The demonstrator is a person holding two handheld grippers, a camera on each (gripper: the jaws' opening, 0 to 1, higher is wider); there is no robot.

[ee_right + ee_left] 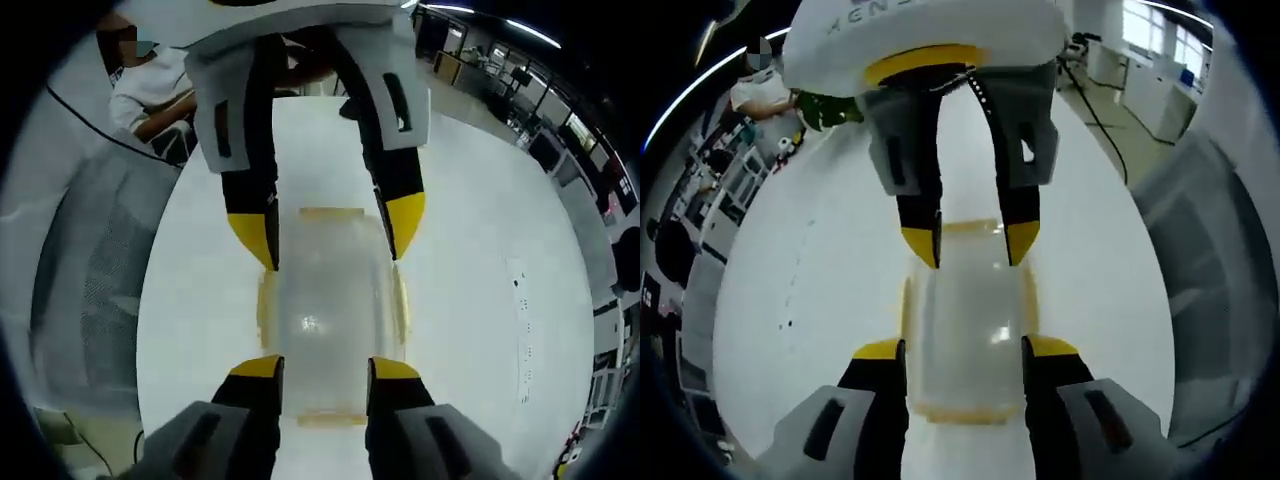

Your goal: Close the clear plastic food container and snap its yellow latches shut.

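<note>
A clear plastic food container [970, 330] lies on the white table [820, 280], its lid on. Yellow latches [907, 300] run along its sides and ends. My left gripper [965, 350] is open, its yellow-tipped jaws standing at the near end of the container, one at each side edge. My right gripper [971, 245] reaches in from the far side, open, tips over the opposite end. In the right gripper view the same container [330, 310] lies between my right gripper [325, 368] at the near end and the left gripper [330, 230] at the far end.
A person [760, 95] sits beyond the table, beside a green object [825, 108]. A grey mesh chair [90, 270] stands next to the table edge. A black cable [1095, 115] trails over the floor. Bare table surrounds the container.
</note>
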